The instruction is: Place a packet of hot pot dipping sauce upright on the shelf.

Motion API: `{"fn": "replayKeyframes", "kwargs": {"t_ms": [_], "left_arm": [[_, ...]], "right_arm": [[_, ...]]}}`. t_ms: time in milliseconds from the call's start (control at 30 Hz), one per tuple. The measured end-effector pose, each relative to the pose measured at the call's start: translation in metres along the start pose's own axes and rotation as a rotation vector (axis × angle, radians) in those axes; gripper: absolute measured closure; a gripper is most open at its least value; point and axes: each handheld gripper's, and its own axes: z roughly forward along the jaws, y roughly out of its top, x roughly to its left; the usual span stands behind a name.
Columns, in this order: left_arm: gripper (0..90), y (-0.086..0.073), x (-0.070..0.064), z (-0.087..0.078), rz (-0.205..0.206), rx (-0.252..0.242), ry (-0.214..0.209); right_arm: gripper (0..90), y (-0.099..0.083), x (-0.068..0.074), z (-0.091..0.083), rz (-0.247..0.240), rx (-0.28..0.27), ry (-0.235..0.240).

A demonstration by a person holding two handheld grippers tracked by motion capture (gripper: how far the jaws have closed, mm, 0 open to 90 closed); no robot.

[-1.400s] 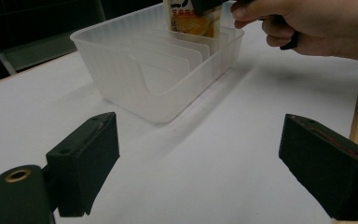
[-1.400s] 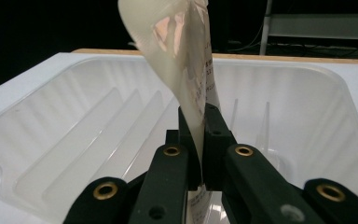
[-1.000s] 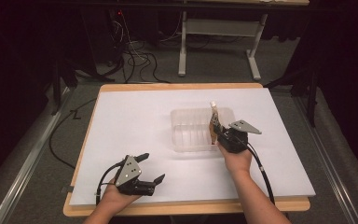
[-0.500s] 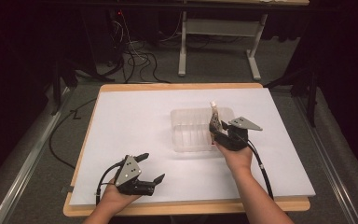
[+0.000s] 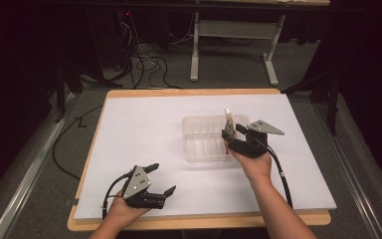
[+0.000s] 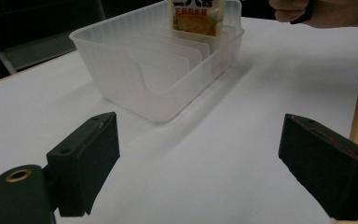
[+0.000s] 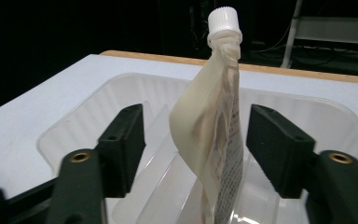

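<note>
1. Pouch (image 7: 216,140) stands upright in the tray (image 5: 204,144), at its right end, long axis vertical, cap (image 7: 223,21) up (slightly curled).
2. Right gripper (image 7: 196,140) jaws open, flanking the pouch without touching.
3. Left gripper (image 5: 151,181) jaws wide, empty, over the desk (image 5: 129,129).

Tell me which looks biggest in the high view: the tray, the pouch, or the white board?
1. White board, biggest by far.
2. Tray.
3. Pouch, smallest, standing in the tray.
</note>
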Motion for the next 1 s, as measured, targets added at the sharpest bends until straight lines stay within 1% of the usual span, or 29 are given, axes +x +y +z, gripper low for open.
{"fn": "replayKeyframes", "kwargs": {"t_ms": [67, 267, 467, 733, 767, 800, 833, 1000], "left_arm": [[12.9, 0.000, 0.000, 0.000, -0.001, 0.000, 0.001], [12.9, 0.000, 0.000, 0.000, 0.000, 0.004, 0.001], [12.9, -0.001, 0.001, 0.001, 0.000, 0.006, 0.001], [12.9, -0.001, 0.001, -0.001, -0.002, 0.008, 0.006], [12.9, -0.001, 0.002, 0.000, -0.002, 0.008, 0.008], [12.9, -0.001, 0.002, 0.000, -0.002, 0.008, 0.008], [12.9, -0.002, 0.002, 0.000, -0.005, 0.010, 0.008], [13.1, -0.002, 0.003, 0.001, -0.006, 0.013, 0.011]], "right_arm": [[28.4, 0.000, 0.000, 0.000, 0.003, 0.000, -0.006], [26.9, 0.000, 0.001, -0.002, 0.000, -0.004, -0.005], [24.4, 0.001, 0.003, -0.011, -0.011, -0.008, 0.009], [22.4, -0.001, 0.002, -0.032, -0.033, -0.030, 0.024], [22.1, -0.001, 0.001, -0.037, -0.030, -0.035, 0.028], [22.1, -0.001, 0.001, -0.037, -0.030, -0.035, 0.028], [21.5, -0.002, -0.001, -0.044, -0.032, -0.040, 0.035], [20.2, -0.007, -0.010, -0.063, -0.041, -0.043, 0.036]]}}
